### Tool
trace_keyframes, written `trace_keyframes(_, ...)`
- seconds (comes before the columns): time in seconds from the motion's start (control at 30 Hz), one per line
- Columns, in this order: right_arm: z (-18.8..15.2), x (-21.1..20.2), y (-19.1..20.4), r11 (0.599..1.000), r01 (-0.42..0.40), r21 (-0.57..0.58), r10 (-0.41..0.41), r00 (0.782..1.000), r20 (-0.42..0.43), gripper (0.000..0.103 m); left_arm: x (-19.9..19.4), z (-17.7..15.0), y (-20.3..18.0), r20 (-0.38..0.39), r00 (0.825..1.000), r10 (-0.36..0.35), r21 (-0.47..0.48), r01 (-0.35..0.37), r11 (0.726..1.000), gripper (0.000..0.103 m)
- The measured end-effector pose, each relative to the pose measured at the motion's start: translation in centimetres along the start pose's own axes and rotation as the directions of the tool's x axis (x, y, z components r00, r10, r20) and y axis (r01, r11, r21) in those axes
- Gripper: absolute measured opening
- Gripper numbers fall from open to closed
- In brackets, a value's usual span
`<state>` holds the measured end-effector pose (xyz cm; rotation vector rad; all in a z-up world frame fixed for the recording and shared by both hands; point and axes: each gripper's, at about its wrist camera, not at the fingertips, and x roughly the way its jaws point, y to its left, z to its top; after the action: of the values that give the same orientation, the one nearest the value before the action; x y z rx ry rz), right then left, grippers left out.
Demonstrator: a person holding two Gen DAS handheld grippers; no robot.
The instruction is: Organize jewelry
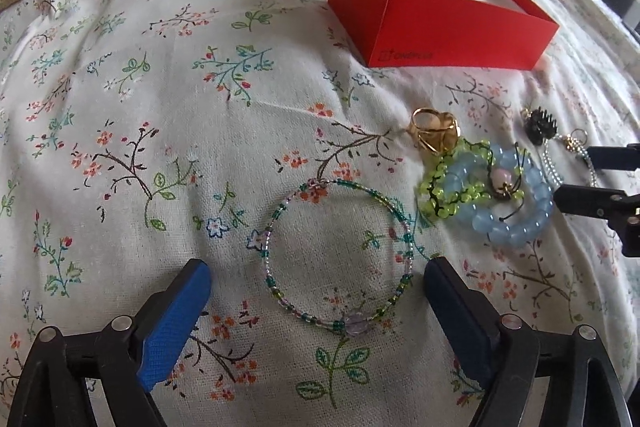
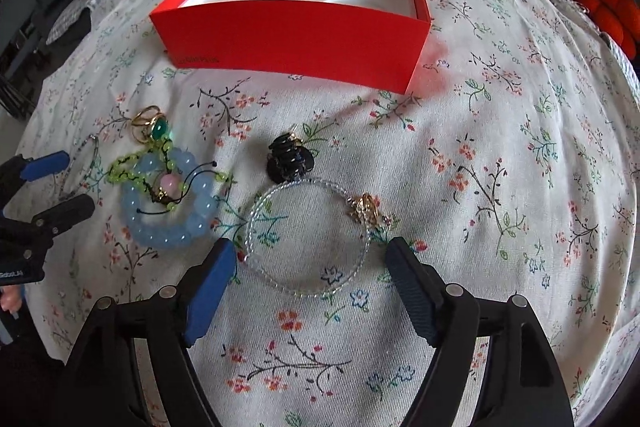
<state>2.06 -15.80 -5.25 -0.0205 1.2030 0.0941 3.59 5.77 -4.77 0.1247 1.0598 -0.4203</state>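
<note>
While both tools stand released with nothing pinched, the left gripper (image 1: 316,291) straddles a thin hoop bracelet of green and purple seed beads (image 1: 338,259) low in its frame, and the right gripper (image 2: 310,267) straddles a clear-bead bracelet with a gold charm (image 2: 308,237) low in centre. A gold ring (image 2: 150,129), chunky pale-blue bead bracelet (image 2: 168,209) and lime-green beaded strand (image 2: 128,167) overlap at middle left, their outlines hard to separate. At upper centre, the open red cardboard box (image 2: 292,39) shows only part of its white lining behind the near wall.
</note>
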Motion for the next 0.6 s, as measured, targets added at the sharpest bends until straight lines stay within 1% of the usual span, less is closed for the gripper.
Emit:
trace_keyframes(0.1, 0.41, 0.22, 0.30, 1.000, 0.013, -0.004, -0.013, 1.000, 0.004, 0.078, -0.11, 0.11, 0.13, -0.005, 1.000, 0.003, -0.001, -0.003, 1.000, 0.085)
trace_keyframes(0.17, 0.57, 0.25, 0.54, 1.000, 0.013, -0.011, -0.013, 1.000, 0.008, 0.069, -0.26, 0.29, 0.39, -0.010, 1.000, -0.005, -0.009, 0.005, 1.000, 0.080)
trace_keyframes(0.23, 0.58, 0.19, 0.53, 1.000, 0.007, -0.013, -0.007, 1.000, 0.008, 0.063, -0.38, 0.36, 0.57, -0.013, 1.000, -0.014, -0.024, 0.013, 1.000, 0.076)
trace_keyframes(0.3, 0.52, 0.10, 0.33, 1.000, 0.002, -0.012, -0.002, 1.000, 0.006, 0.061, -0.47, 0.35, 0.58, -0.016, 1.000, -0.019, -0.028, 0.019, 0.999, 0.070)
trace_keyframes(0.37, 0.56, 0.07, 0.27, 1.000, 0.000, -0.012, 0.000, 1.000, 0.005, 0.059, -0.54, 0.37, 0.52, -0.019, 0.999, -0.032, -0.031, 0.031, 0.999, 0.062)
trace_keyframes(0.43, 0.58, -0.06, 0.17, 1.000, -0.002, -0.008, 0.002, 1.000, 0.002, 0.058, -0.52, 0.45, 0.40, -0.021, 0.999, -0.041, -0.029, 0.040, 0.999, 0.057)
trace_keyframes(0.47, 0.64, -0.17, 0.15, 1.000, -0.006, -0.003, 0.006, 1.000, 0.000, 0.054, -0.50, 0.46, 0.29, -0.021, 0.999, -0.039, -0.025, 0.039, 0.999, 0.056)
trace_keyframes(0.5, 0.62, -0.24, 0.10, 1.000, -0.010, -0.001, 0.010, 1.000, 0.000, 0.046, -0.51, 0.46, 0.17, -0.020, 0.999, -0.037, -0.021, 0.036, 0.999, 0.056)
trace_keyframes(0.53, 0.65, -0.37, 0.05, 1.000, -0.018, -0.001, 0.018, 1.000, -0.002, 0.037, -0.54, 0.45, 0.08, -0.019, 0.999, -0.034, -0.019, 0.033, 0.999, 0.053)
trace_keyframes(0.57, 0.68, -0.47, -0.01, 1.000, -0.023, 0.001, 0.023, 1.000, -0.002, 0.037, -0.58, 0.42, 0.04, -0.018, 0.999, -0.032, -0.019, 0.032, 0.999, 0.040)
trace_keyframes(0.6, 0.65, -0.52, -0.19, 1.000, -0.026, 0.005, 0.026, 1.000, -0.003, 0.037, -0.63, 0.44, 0.09, -0.017, 0.999, -0.031, -0.020, 0.031, 0.999, 0.037)
